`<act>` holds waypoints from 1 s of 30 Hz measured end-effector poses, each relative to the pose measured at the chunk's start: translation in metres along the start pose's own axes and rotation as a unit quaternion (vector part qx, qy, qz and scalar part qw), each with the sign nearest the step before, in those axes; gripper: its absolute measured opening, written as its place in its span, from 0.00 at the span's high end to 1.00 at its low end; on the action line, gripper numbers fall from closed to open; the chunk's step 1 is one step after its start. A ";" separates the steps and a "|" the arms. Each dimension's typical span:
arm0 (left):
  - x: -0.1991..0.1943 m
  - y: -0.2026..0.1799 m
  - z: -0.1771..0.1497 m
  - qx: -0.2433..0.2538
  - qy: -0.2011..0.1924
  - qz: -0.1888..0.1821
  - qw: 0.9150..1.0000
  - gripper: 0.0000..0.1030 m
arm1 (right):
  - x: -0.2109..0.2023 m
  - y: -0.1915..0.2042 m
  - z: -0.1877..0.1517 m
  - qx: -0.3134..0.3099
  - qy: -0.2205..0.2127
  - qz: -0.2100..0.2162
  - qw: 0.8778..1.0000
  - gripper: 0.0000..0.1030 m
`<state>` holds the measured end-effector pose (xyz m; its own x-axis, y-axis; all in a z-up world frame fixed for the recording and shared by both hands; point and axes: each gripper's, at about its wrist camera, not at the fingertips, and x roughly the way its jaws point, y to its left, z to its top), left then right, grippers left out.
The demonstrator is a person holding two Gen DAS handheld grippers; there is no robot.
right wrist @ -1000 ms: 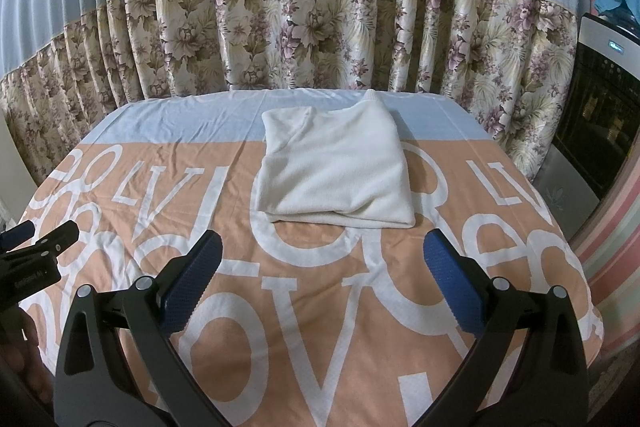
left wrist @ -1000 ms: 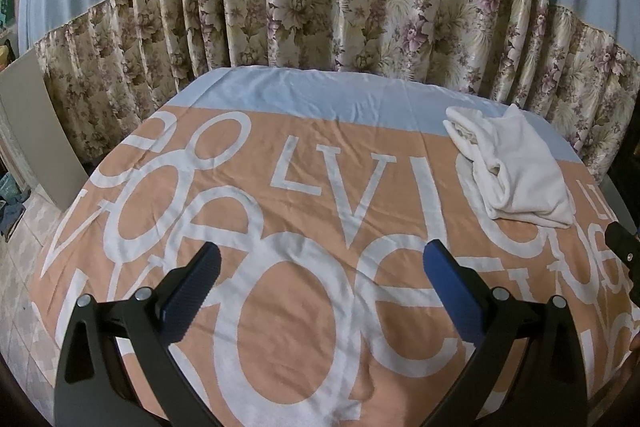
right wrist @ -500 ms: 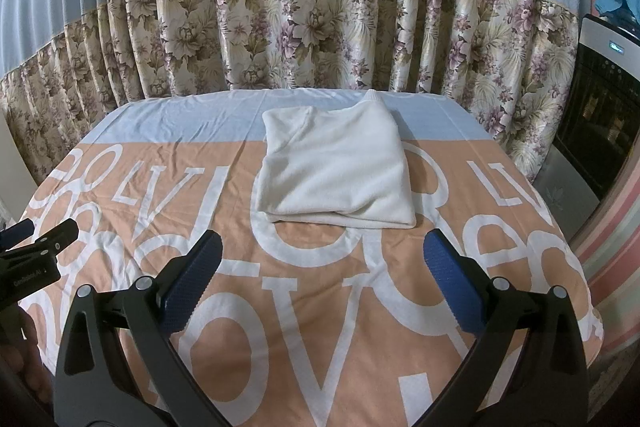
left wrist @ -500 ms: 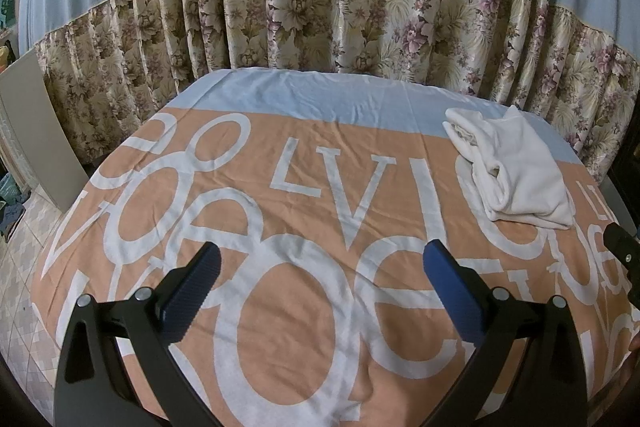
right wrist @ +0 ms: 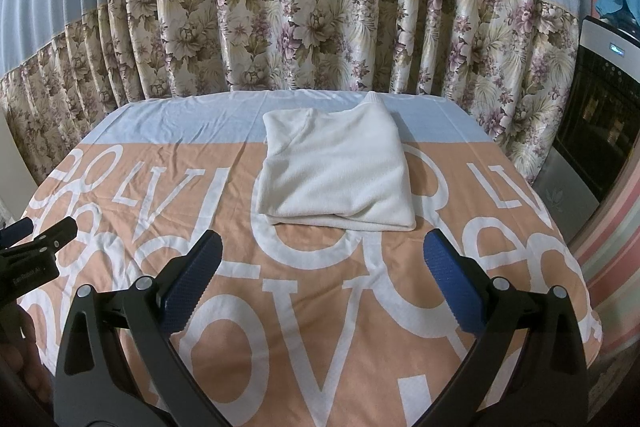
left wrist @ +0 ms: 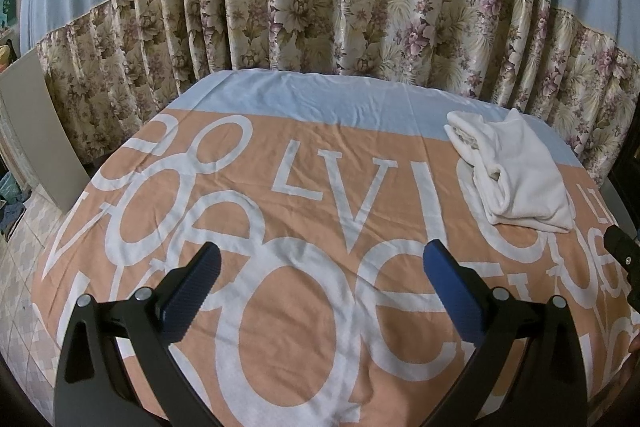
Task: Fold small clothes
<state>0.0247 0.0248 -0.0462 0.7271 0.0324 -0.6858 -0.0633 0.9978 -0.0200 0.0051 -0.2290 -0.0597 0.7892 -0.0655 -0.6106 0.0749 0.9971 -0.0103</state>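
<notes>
1. My left gripper (left wrist: 318, 259) hangs above the table with its blue-padded fingers (left wrist: 192, 285) spread wide and nothing between them.
2. My right gripper (right wrist: 320, 259) is the same: jaws wide apart, holding nothing, low over the near half of the table.
3. The white folded garment (right wrist: 336, 173) lies flat on the orange and white lettered cloth (right wrist: 320, 347), toward the far edge, straight ahead of my right gripper and well apart from its tips.
4. From my left camera that same garment (left wrist: 516, 173) sits far to the right; its open layered edges face left, though I cannot tell what kind of garment it is.
5. The cloth's far strip is pale blue, and the garment's back edge overlaps it.
6. A blue and floral curtain (right wrist: 320, 27) hangs behind the table.
7. A dark appliance (right wrist: 600, 115) stands at the right, past the table's corner.
</notes>
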 end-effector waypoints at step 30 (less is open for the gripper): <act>0.002 0.001 0.001 0.005 0.005 -0.006 1.000 0.02 | -0.001 0.000 -0.001 0.000 0.002 0.000 1.000 0.03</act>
<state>0.0265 0.0255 -0.0471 0.7204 0.0200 -0.6933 -0.0480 0.9986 -0.0211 0.0041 -0.2290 -0.0599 0.7863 -0.0652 -0.6144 0.0753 0.9971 -0.0096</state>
